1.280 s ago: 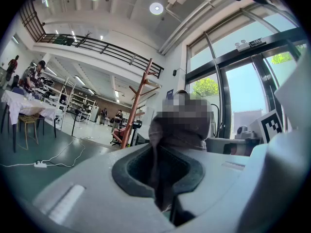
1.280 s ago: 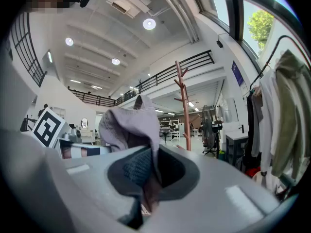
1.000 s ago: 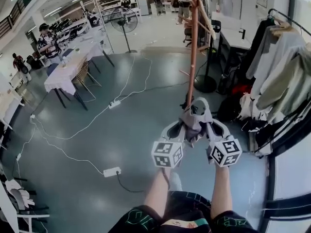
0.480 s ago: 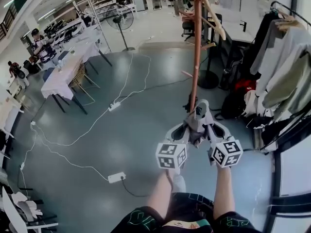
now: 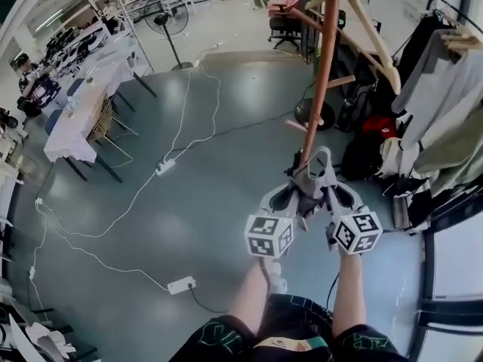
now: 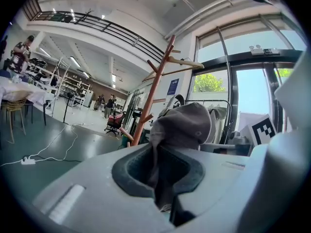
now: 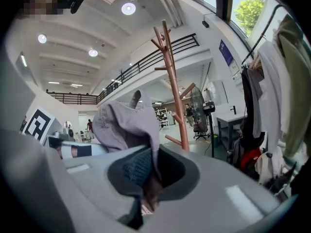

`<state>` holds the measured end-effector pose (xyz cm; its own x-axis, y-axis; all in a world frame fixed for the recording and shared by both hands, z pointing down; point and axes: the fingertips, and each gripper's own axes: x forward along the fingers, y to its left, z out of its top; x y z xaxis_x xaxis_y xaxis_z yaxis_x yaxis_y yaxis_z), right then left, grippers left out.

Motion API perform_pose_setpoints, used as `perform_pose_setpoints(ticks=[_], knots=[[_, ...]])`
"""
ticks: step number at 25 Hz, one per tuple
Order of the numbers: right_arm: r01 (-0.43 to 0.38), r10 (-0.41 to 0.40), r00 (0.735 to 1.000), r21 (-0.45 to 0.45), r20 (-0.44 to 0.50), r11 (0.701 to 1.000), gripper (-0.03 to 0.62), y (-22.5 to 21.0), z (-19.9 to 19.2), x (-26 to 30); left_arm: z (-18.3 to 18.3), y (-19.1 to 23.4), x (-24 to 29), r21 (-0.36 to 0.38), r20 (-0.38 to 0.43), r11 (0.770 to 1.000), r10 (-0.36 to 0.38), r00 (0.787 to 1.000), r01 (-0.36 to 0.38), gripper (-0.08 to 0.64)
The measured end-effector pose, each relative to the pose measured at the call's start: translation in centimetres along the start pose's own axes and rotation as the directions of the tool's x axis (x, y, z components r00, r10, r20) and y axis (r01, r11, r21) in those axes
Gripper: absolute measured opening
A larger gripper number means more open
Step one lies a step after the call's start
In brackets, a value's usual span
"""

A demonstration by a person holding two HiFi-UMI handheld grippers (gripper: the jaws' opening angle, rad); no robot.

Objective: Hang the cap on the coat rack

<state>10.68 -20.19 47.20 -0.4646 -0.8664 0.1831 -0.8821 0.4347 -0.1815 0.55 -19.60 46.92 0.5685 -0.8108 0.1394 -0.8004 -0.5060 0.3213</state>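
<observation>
Cap (image 5: pixel 309 181) hangs in mid-air, grey and crumpled, stretched between the two tools above the person's legs. The left gripper (image 6: pixel 163 178) is clamped on one edge of its fabric, and the right gripper (image 7: pixel 146 178) pinches the opposite edge. Just beyond stands the wooden coat rack (image 5: pixel 321 89) (its pole rises directly behind the cap in the head view), with a wooden hanger (image 5: pixel 370 32) on an upper peg. The cap is on no peg yet.
</observation>
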Motion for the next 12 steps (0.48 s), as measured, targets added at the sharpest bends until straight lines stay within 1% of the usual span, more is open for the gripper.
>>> perform_pose_setpoints(ticks=[6,10,12], knots=[[0.057,-0.057,0.998,0.002,-0.019,0.998,0.023,-1.2,0.9,2.9,1.1,2.5,3.5,-0.027,-0.023,0.999,-0.042,0.999,0.041,0.035],[0.106,-0.106,0.993,-0.005,-0.044,0.994,0.023,-2.9,0.8,3.2,0.5,2.6,5.4,-0.056,-0.045,0.994,-0.093,0.995,0.091,0.035],[0.122,-0.123,0.991,-0.011,-0.055,0.992,0.023,-3.6,0.9,3.3,0.4,2.5,6.4,-0.059,-0.051,0.992,-0.110,0.993,0.107,0.035]])
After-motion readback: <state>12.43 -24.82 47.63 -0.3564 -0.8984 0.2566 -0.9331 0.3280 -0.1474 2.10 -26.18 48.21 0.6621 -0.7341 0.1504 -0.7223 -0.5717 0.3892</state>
